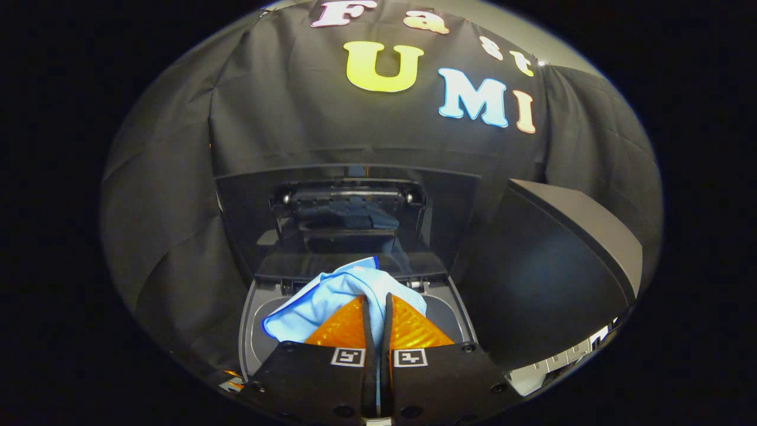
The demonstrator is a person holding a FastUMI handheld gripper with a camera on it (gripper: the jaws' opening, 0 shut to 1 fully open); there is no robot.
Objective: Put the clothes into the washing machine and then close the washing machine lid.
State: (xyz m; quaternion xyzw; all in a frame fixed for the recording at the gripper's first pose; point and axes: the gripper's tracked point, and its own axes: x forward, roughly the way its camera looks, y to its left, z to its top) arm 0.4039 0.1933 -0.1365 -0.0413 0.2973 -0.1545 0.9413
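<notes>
Tongs [378,299] clenched on light-blue cloth [331,302] above open washing machine [251,331]; lid [349,204] raised behind.

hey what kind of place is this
Likely a staged recording booth set up for laundry: black cloth wall all around, a top-loading washing machine with its lid raised, and a light blue garment pinched in the tool above the opening.

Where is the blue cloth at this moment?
In the gripper view the blue cloth is pinched at the tips of the shut tongs, held above the open top of the washing machine, with the raised lid just behind it.
</notes>
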